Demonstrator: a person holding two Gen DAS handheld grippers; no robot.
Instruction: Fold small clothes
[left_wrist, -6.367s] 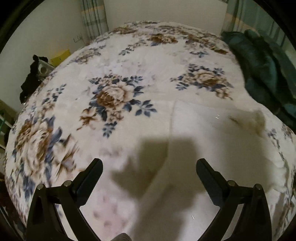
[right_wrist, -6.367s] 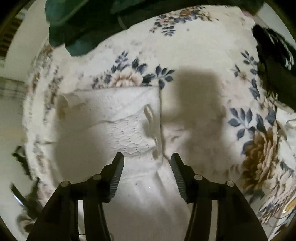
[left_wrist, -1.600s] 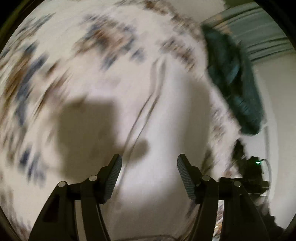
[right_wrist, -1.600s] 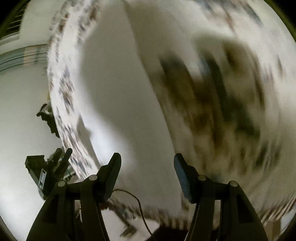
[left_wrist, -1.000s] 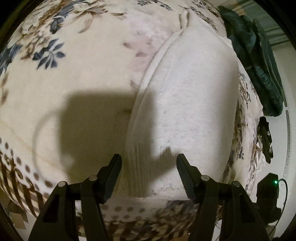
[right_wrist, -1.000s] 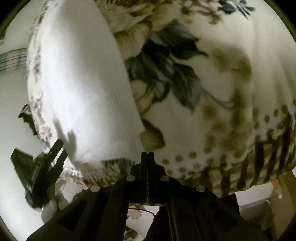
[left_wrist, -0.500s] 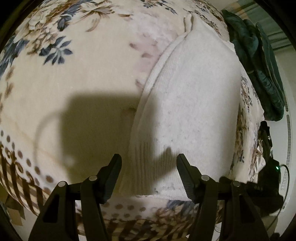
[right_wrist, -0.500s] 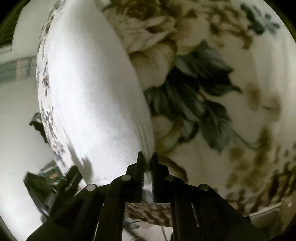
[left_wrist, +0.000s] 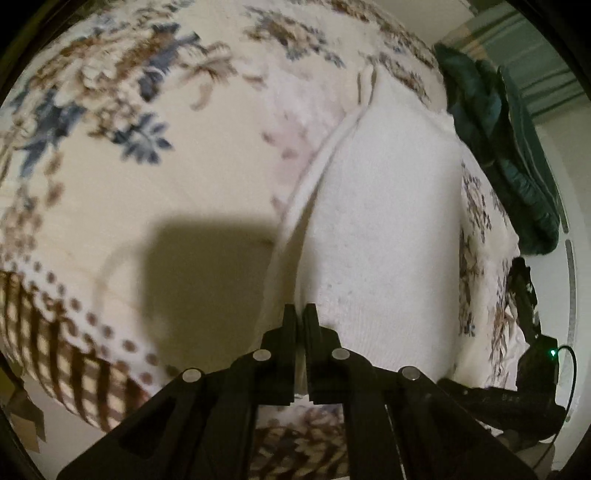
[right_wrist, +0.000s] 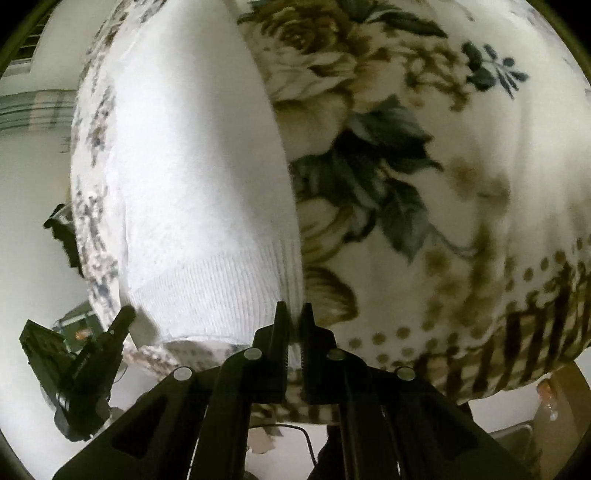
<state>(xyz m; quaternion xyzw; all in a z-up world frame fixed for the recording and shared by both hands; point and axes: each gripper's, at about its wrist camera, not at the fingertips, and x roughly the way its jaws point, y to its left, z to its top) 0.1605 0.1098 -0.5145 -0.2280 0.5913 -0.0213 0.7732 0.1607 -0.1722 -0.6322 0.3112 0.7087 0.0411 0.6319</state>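
Two grippers pinch the white knit sweater's (left_wrist: 384, 229) ribbed hem corners: left gripper (left_wrist: 300, 314) and right gripper (right_wrist: 291, 314), both clamped on cloth. Sweater lies flat on floral blanket (left_wrist: 155, 206). Likely next: lift hem evenly, carry toward collar.

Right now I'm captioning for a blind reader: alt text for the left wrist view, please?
The left gripper is shut on the near ribbed hem of a white knit garment lying on a floral blanket. A dark green garment lies beyond it.
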